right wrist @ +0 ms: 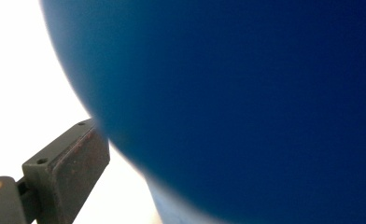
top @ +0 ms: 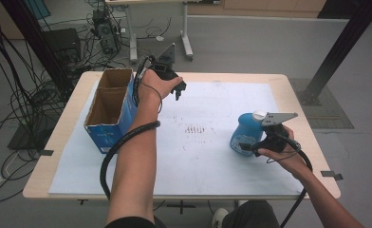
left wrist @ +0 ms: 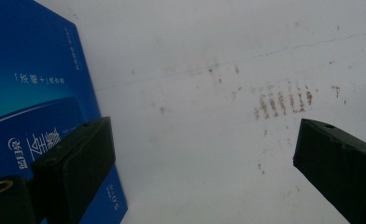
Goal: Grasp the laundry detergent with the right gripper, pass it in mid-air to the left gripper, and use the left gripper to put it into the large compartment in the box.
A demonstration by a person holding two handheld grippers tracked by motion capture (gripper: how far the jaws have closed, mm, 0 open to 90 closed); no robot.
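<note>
My right tool (top: 248,147) pressed against rounded blue plastic bottle with white cap (top: 247,131); bottle bulges between jaws in right gripper view, but cannot tell if clamped. Bottle upright on white-covered counter (top: 212,161), well right of open-topped blue cardboard box (top: 111,108). My left tool (top: 177,90) just right of box, above counter, jaws spread wide, nothing between.

Bare forearms are seen; each black gripper (top: 178,90) trails a black cable, a grey three-cornered plate (top: 279,118) behind the right jaws.
</note>
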